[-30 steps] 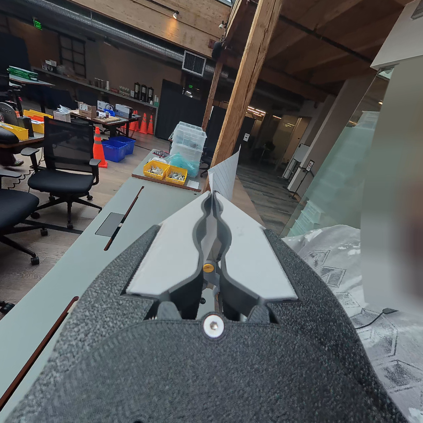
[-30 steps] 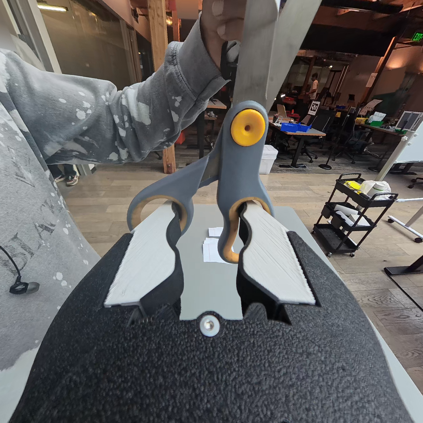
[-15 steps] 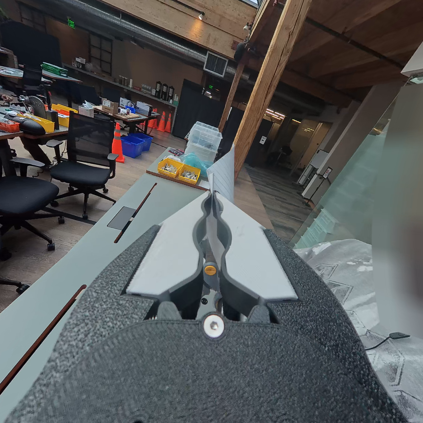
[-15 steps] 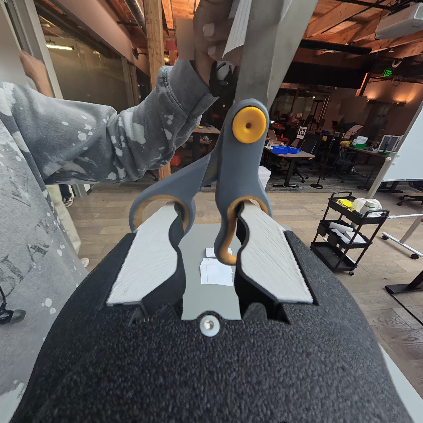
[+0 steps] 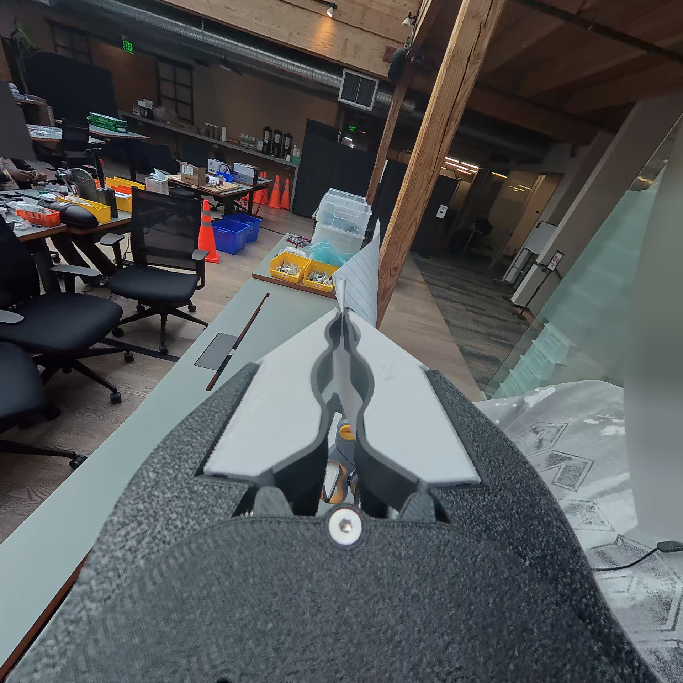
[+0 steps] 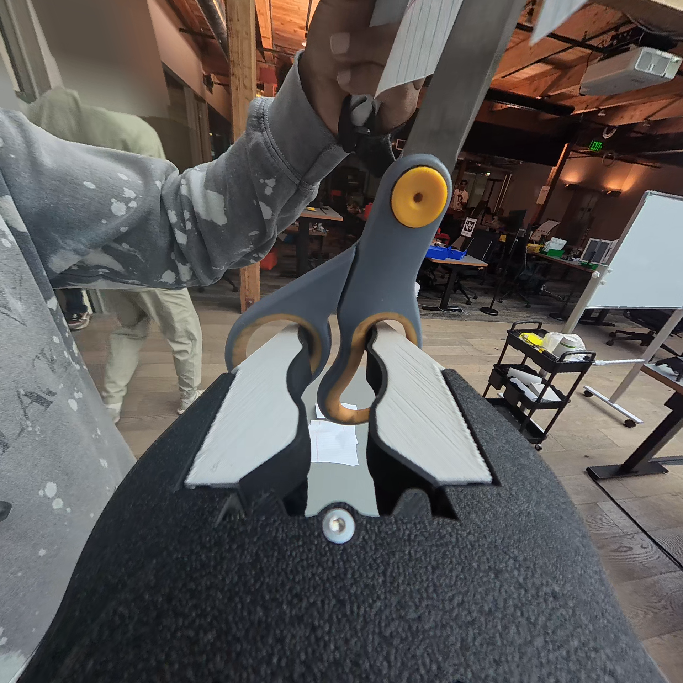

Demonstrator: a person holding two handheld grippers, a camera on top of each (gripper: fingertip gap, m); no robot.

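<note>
My right gripper (image 6: pixel 338 354) has a finger through each loop of the grey-and-orange scissors (image 6: pixel 373 266), handles squeezed together, blades up against the lined paper (image 6: pixel 410 40). My left gripper (image 5: pixel 342 325) is pinched tight on that sheet. Cut scraps (image 6: pixel 334 441) lie on the worktop (image 5: pixel 111 454) below.

left gripper (image 5: pixel 342 314): paper (image 5: pixel 360 281) between fingers, above table (image 5: pixel 155 414) | right gripper (image 6: pixel 338 334): fingers in scissors (image 6: pixel 373 281) loops; scraps (image 6: pixel 334 441) on table below | cart (image 6: pixel 536 384) right | chairs (image 5: pixel 159 266) left
</note>
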